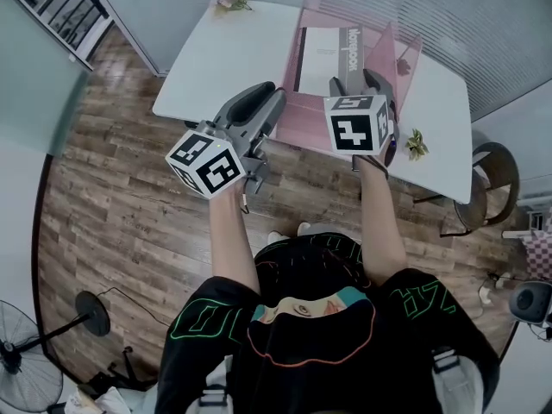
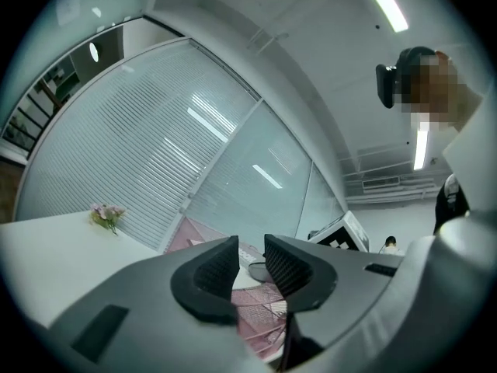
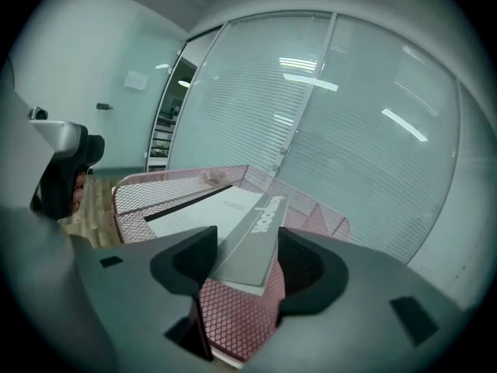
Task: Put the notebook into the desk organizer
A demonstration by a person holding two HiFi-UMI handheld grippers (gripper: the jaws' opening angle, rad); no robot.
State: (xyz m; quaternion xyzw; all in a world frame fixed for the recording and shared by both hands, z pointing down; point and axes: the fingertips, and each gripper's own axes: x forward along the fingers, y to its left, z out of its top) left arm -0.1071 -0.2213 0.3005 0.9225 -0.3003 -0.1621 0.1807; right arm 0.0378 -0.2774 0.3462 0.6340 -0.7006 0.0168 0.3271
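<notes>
Notebook: lies flat inside the pink mesh desk organizer on the white table.
Right gripper: jaws spread wide, the notebook's near edge between them, unpressed.
Left gripper: jaws slightly apart, empty, left of the organizer.

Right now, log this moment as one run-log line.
notebook: lying in pink mesh desk organizer | right gripper: open, jaws astride notebook, pads off it | left gripper: open, empty

Desk organizer: pink wire mesh, rough. Notebook: matt paper cover. Table: smooth white top. Floor: wood planks.
</notes>
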